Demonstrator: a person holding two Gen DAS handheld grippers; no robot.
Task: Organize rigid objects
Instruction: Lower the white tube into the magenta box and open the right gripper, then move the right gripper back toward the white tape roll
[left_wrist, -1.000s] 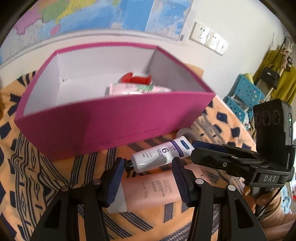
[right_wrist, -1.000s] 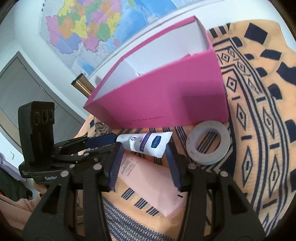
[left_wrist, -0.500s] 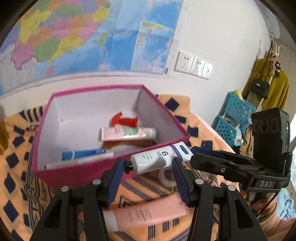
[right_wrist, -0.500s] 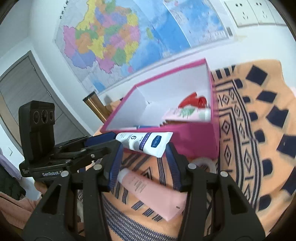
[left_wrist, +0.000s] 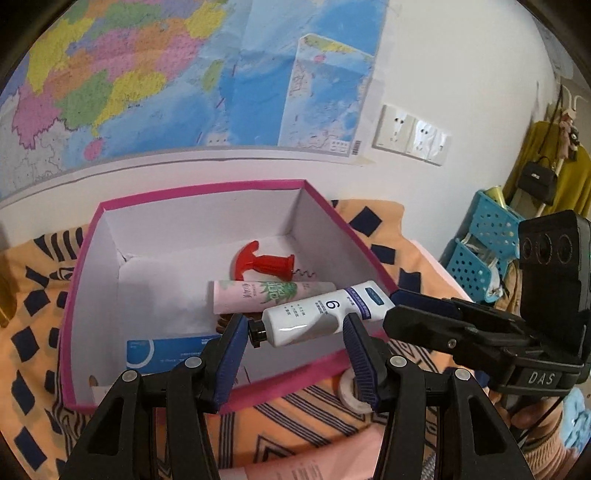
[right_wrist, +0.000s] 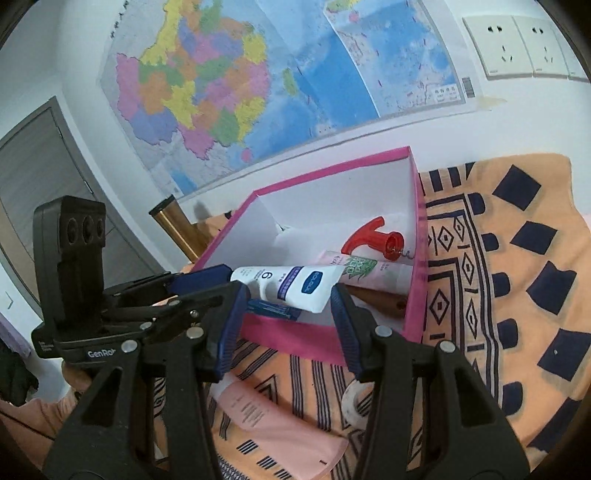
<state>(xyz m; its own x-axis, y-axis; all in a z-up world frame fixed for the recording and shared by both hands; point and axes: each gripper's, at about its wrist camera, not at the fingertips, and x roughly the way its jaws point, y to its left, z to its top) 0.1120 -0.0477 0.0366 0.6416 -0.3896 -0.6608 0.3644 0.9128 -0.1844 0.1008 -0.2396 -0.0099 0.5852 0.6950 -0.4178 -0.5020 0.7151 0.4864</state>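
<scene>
A white tube marked 6 (left_wrist: 321, 312) hangs in the air between my left gripper (left_wrist: 295, 332) and my right gripper (right_wrist: 286, 304), above the front of the pink box (left_wrist: 295, 376). Each gripper holds one end, and it also shows in the right wrist view (right_wrist: 291, 286). The box (right_wrist: 306, 339) holds a red corkscrew (left_wrist: 264, 262), a pink tube with green leaves (left_wrist: 273, 293) and a blue tube (left_wrist: 170, 350). A large pink tube (right_wrist: 280, 428) and a tape roll (right_wrist: 356, 400) lie on the cloth in front of the box.
The table carries an orange cloth with dark blue patterns (right_wrist: 517, 280). A map hangs on the wall behind. Blue plastic baskets (left_wrist: 484, 254) stand at the right. A brass cylinder (right_wrist: 177, 225) stands left of the box.
Both grippers have lifted the white tube from the cloth up and forward over the box's front wall. The pink tube and tape roll stayed on the cloth.
</scene>
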